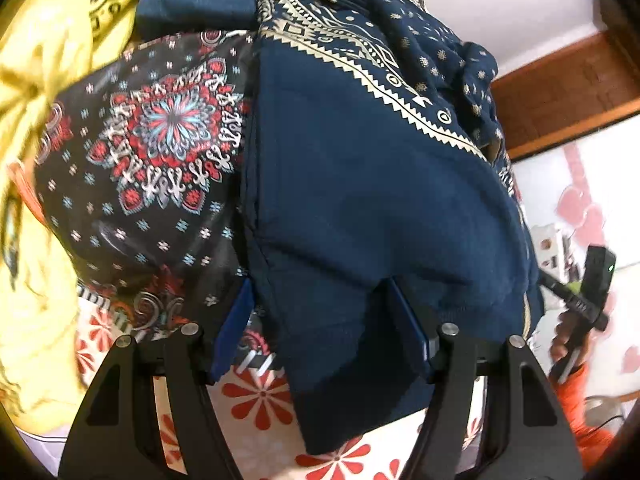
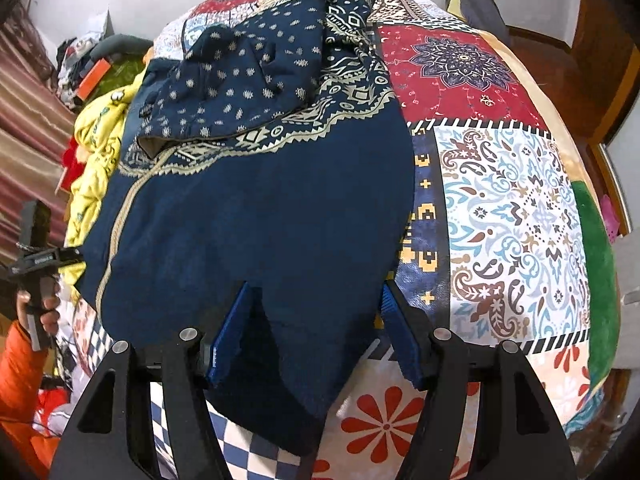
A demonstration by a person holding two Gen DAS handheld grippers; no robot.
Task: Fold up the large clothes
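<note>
Hand-held gripper (image 1: 320, 320) jaws apparently astride navy garment (image 1: 360, 200) hem.

The navy garment (image 1: 360, 200) covers the right finger (image 1: 404, 320) of the left gripper (image 1: 320, 328), hiding any grip. Its hem drapes over the bedspread's (image 2: 500, 200) near edge. The yellow cloth (image 1: 36, 80) is blurred.

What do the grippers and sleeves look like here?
Both are the same build: left gripper and right gripper have blue ribbed pads on black angular finger arms with silver pivot bolts. Side-on, each shows a black handle, one with a green LED. Sleeves are orange.
</note>
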